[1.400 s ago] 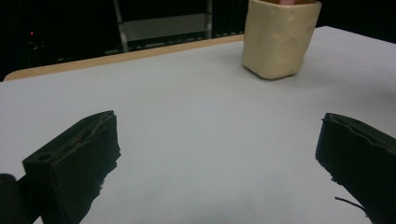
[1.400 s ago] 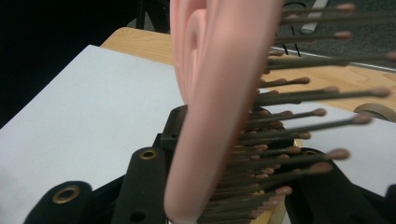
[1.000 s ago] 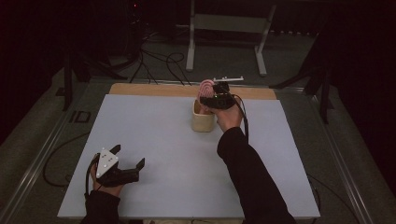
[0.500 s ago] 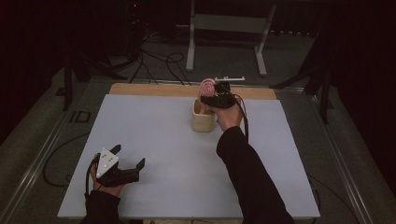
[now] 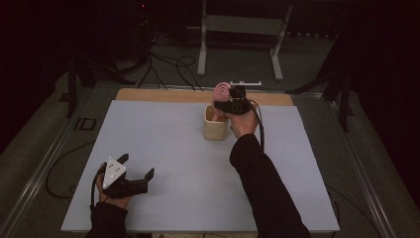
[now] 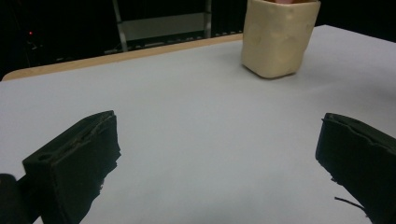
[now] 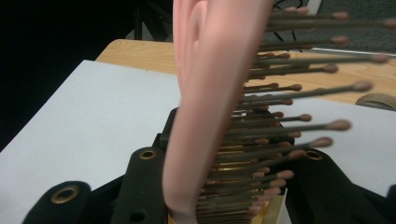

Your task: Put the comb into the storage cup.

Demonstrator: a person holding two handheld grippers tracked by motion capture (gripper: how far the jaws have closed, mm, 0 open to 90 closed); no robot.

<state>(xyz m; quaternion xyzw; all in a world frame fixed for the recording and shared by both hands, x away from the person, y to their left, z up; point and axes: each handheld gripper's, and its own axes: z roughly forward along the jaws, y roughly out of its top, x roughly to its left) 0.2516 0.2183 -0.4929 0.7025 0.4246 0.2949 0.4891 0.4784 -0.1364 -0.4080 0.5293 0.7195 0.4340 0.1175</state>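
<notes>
Right gripper (image 5: 224,101) clamped tight on pink hairbrush (image 5: 221,91), held upright over the far-centre beige cup (image 5: 215,130), mid-placing, next move likely lowering it in and releasing; left gripper (image 5: 136,167) wide open, empty, resting near the table (image 5: 163,148) edge.

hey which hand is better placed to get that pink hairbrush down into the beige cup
Right. The right gripper is already shut on the pink hairbrush at the beige cup. The left gripper sits open at the table's near left corner, far from the cup.
</notes>
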